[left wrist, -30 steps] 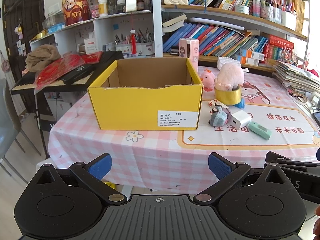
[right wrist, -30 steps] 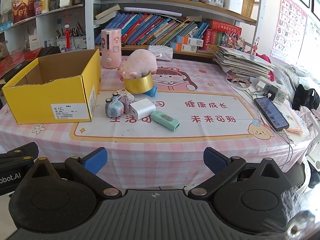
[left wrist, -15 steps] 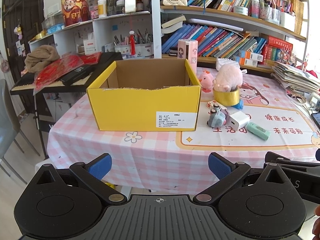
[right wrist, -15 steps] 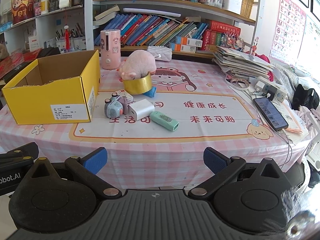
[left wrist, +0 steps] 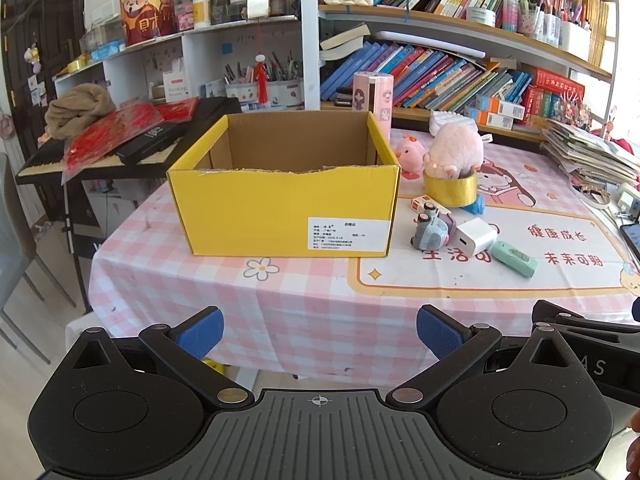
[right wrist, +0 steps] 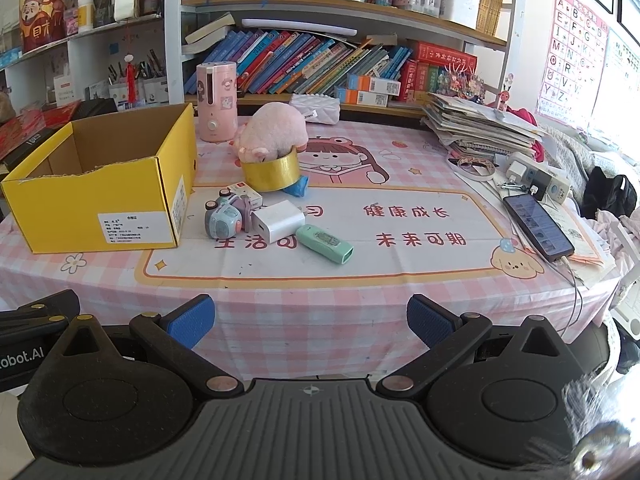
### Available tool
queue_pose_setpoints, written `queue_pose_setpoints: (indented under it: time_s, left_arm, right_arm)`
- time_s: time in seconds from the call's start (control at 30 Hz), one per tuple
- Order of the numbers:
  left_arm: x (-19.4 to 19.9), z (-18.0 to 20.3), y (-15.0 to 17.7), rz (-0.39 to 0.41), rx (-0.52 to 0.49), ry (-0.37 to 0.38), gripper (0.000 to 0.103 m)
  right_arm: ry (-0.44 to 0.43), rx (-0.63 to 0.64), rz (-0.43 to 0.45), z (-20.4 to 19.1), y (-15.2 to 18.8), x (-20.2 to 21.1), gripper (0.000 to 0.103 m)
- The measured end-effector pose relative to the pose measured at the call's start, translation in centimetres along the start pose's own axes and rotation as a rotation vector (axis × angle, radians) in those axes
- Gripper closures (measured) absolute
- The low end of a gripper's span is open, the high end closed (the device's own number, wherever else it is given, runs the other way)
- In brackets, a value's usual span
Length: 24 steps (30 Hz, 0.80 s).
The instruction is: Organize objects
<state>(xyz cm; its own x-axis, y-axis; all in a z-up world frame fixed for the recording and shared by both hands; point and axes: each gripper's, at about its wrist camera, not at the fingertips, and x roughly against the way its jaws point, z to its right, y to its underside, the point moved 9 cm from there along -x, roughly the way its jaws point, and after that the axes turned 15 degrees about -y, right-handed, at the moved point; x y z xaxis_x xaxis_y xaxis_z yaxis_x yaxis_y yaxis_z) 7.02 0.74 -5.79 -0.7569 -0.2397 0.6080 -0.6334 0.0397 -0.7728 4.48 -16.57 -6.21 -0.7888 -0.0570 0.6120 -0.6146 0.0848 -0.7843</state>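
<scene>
Left gripper (left wrist: pixel 319 330): we saw fingers wide, holding nothing.
Right gripper (right wrist: pixel 310 319): likewise.
Box (left wrist: pixel 286 208): on tabletop (left wrist: pixel 320 292), beside toy camera (right wrist: pixel 224 219).

Both grippers, left gripper (left wrist: pixel 319 332) and right gripper (right wrist: pixel 310 320), have black ribbed bodies. Blue textured pads (left wrist: pixel 200 332) tip the black fingers. Brass screws sit at the pivots.

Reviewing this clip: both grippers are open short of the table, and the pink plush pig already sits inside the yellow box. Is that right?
Not quite. The pink plush pig is not in the yellow box; the right wrist view shows it perched on the gold tape roll beside the box. The rest holds: the left gripper and right gripper are both open, short of the table.
</scene>
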Motion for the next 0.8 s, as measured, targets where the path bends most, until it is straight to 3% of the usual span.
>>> queue_pose_setpoints:
  time_s: [0.8]
  left_arm:
    - [-0.67,0.5,-0.07,0.002,-0.011,0.01,0.0]
  right_arm:
    - [0.008,-0.002,-0.02,0.11,0.3,-0.76,0.0]
